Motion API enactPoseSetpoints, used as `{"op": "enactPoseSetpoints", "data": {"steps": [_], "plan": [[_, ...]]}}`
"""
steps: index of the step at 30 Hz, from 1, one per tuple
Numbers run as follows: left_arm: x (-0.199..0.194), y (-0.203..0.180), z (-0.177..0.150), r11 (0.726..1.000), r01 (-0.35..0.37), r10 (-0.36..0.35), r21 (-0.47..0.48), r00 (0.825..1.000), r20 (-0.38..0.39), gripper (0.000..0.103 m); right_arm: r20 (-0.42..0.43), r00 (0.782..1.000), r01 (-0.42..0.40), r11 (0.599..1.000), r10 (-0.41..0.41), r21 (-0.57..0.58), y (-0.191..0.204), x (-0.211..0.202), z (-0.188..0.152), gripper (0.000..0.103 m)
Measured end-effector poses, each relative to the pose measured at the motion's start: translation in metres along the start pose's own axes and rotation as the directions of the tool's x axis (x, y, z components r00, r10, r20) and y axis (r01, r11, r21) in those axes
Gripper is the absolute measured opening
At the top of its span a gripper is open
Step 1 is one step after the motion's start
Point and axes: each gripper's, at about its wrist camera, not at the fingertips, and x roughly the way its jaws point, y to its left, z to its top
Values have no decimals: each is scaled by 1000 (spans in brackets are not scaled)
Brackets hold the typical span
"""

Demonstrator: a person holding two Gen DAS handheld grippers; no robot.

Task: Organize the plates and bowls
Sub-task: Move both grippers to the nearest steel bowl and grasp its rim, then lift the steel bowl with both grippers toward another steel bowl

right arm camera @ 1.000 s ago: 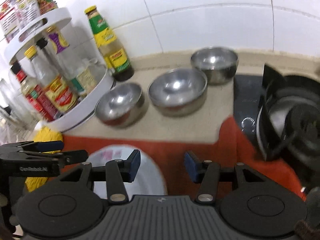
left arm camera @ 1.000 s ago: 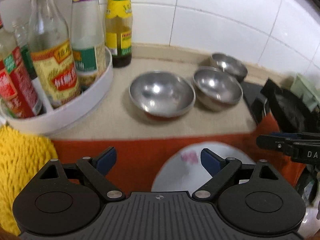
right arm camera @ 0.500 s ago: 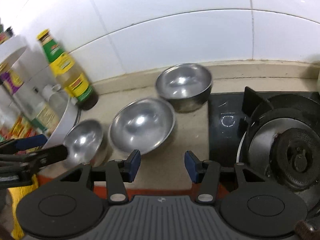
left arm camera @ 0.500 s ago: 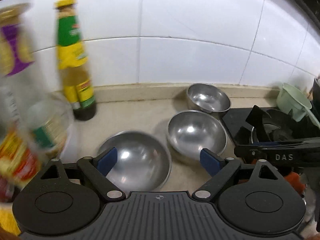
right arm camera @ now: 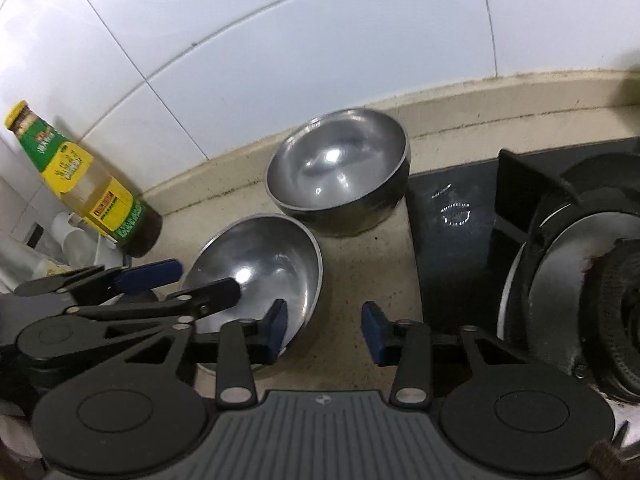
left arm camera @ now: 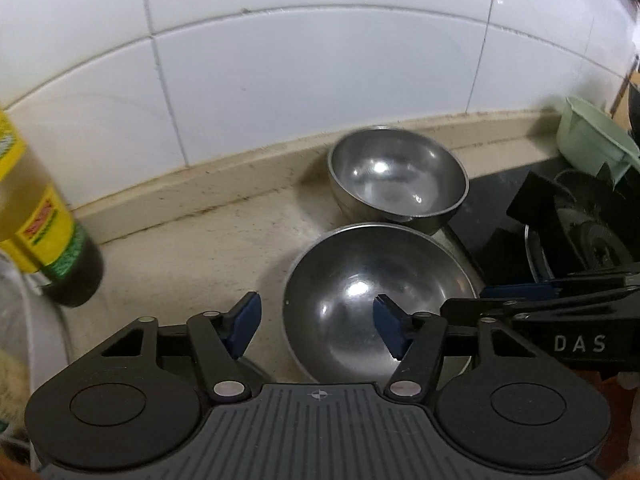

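Observation:
Two steel bowls stand on the beige counter by the tiled wall. The wide shallow bowl (left arm camera: 372, 300) (right arm camera: 268, 264) is nearer; the deeper bowl (left arm camera: 398, 178) (right arm camera: 340, 178) stands behind it at the wall. My left gripper (left arm camera: 318, 326) is open, its right fingertip over the shallow bowl and its left fingertip outside the rim. My right gripper (right arm camera: 324, 330) is open and empty, just right of the shallow bowl's rim. The left gripper also shows in the right wrist view (right arm camera: 176, 280), and the right one in the left wrist view (left arm camera: 504, 296).
A yellow-labelled sauce bottle (left arm camera: 44, 236) (right arm camera: 80, 180) stands left at the wall beside a white rack (left arm camera: 44, 344). A black gas stove with burner (right arm camera: 580, 272) (left arm camera: 576, 232) lies right of the bowls. A pale green container (left arm camera: 592, 140) sits at the far right.
Both grippers have moved forward and lower toward the bowls. The white plate, orange cloth and third bowl have left the views. The left gripper now straddles the shallow bowl's rim.

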Motion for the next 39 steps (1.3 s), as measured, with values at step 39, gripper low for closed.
{"op": "enactPoseSetpoints", "data": {"steps": [39], "plan": [[-11,-33,-11,994,74,-72,74,997,-37,61,-23,998,-58,994,60,90,-1,-34,-19,20]]}}
